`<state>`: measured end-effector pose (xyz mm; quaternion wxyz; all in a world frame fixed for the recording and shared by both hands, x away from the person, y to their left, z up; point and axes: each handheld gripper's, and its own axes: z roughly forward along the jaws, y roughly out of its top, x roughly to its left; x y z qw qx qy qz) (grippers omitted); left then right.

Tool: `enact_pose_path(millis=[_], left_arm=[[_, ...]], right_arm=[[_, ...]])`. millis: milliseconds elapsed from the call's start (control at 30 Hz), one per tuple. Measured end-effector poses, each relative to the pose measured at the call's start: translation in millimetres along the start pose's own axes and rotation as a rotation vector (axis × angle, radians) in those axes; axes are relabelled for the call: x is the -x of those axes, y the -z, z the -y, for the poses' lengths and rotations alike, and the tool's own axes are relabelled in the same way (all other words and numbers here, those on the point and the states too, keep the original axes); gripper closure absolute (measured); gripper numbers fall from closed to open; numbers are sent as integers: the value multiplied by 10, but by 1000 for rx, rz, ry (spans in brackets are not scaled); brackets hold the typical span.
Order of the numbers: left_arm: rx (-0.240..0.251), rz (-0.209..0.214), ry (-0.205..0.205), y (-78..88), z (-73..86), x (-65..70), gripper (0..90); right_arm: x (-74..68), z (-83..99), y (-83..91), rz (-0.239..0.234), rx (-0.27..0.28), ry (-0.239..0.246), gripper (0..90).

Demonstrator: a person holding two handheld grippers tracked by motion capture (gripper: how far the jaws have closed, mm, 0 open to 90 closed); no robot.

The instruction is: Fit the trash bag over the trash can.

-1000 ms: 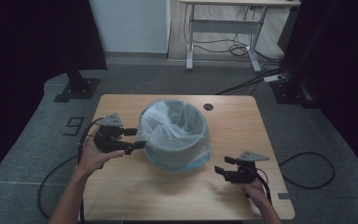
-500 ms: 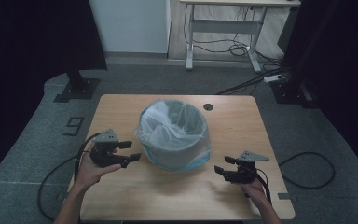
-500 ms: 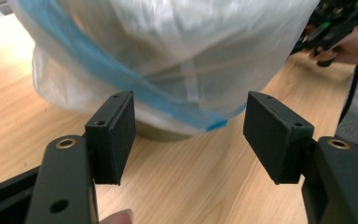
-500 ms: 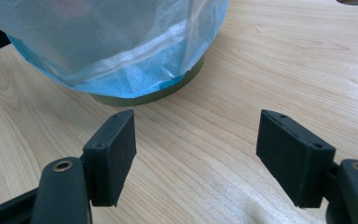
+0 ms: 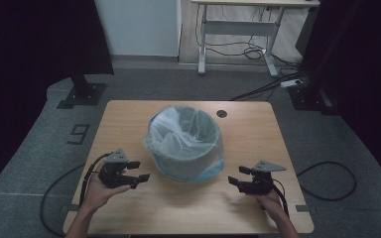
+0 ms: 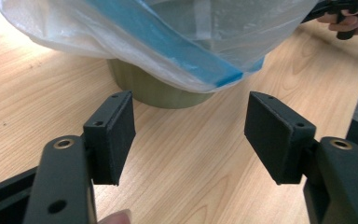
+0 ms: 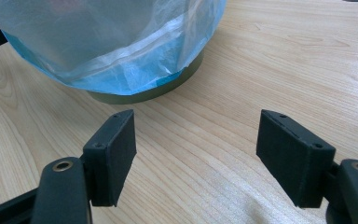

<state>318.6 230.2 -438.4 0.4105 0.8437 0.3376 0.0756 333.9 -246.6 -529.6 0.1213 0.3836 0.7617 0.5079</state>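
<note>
Flanking 1 lined bin (image 5: 185, 143): 2 open grippers, left gripper (image 5: 138, 171) & right gripper (image 5: 236, 176).

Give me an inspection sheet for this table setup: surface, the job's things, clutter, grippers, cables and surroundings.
Surface: light wooden table, round cable hole near the far edge.
Job's things: round olive-green bin at centre, lined with a translucent blue-edged plastic bag draped over its rim.
Clutter: nothing seen.
Grippers: left gripper open, beside the bin; right gripper open, on the other side; neither touches the bag.
Cables: black cable loops on the floor at right.
Surroundings: grey carpet, white desk frame behind.
</note>
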Motion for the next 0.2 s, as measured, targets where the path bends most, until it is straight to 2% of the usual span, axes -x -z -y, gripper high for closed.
enact_pose_path(millis=[200], left_arm=[[6, 1, 8, -30, 1, -9, 322]], right_arm=[[8, 3, 3, 3, 0, 0, 278]])
